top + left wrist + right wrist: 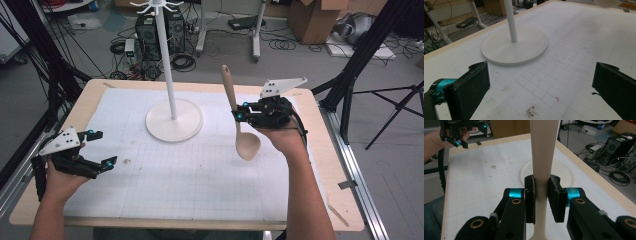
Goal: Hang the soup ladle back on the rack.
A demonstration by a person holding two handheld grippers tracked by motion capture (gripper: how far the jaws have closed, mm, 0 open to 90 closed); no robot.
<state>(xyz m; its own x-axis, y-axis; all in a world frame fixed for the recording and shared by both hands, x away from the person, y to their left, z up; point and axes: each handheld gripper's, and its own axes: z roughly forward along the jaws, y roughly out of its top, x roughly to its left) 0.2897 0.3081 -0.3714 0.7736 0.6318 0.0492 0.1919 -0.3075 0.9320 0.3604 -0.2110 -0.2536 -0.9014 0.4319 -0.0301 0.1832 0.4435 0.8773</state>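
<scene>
A pale wooden spoon (239, 117) hangs upright over the right part of the table, bowl down, handle up. My right gripper (236, 116) is shut on its handle; in the right gripper view the spoon handle (543, 157) runs up between the two pads, which press on it from both sides. A white stand with a round base (174, 120) and a thin pole topped by hooks is at the table's middle back. My left gripper (102, 148) is held low at the left, jaws wide open with nothing between them; beyond them lies the stand's base (515, 47).
A white gridded mat (165, 165) covers the wooden table, with a small dark smudge (531, 111) near the left gripper. Black tripod legs, cables, a computer tower and cardboard boxes stand on the floor beyond the table.
</scene>
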